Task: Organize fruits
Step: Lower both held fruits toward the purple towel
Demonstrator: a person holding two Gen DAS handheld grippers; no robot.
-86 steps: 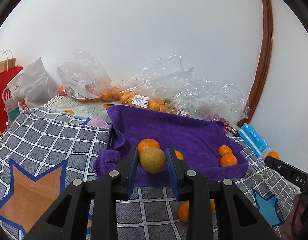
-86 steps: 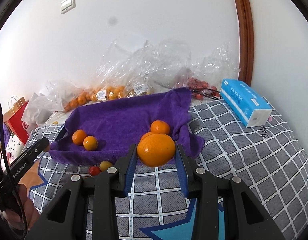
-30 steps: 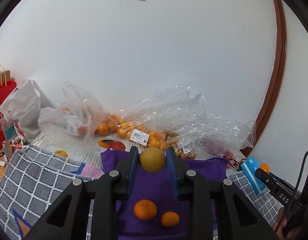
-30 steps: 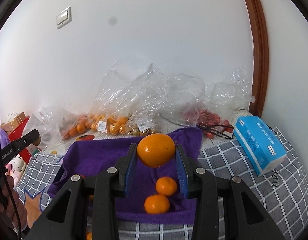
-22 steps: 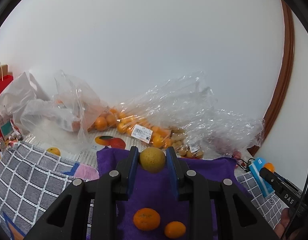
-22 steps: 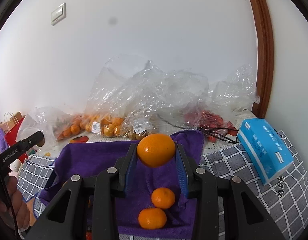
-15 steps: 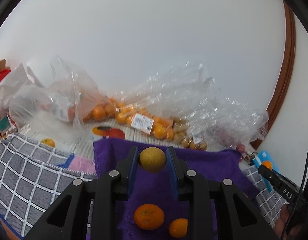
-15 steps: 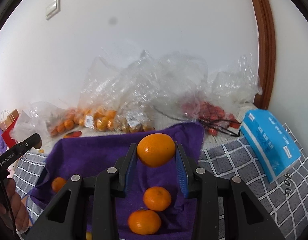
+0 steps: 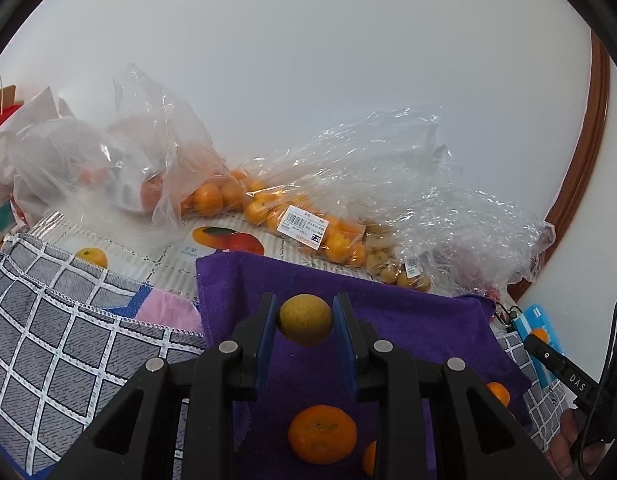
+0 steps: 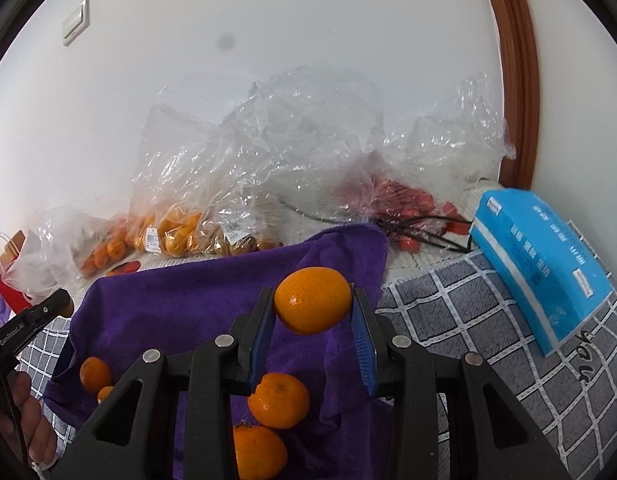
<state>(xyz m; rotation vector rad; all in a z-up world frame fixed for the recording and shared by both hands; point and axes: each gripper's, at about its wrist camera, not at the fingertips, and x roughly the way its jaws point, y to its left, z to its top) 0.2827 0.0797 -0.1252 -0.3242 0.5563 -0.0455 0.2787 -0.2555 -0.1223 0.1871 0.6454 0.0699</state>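
white wall behind purple towel [image 9: 408, 320]; left tongs [image 9: 305, 320] clamp pear [image 9: 305, 318], right tongs [image 10: 312, 312] orange [image 10: 312, 300].

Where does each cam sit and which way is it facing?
Left wrist: on the left tool, facing the wall over the purple towel; its fingers pinch a yellow-green fruit.
Right wrist: on the right tool, same heading; its fingers pinch an orange.
Shared: towel, fruit bags, blue tissue pack.

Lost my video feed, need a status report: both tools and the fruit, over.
Left tool shut on yellow-green fruit, above purple towel. Right tool shut on large orange, above same towel. Loose oranges lie below; nothing blocking.
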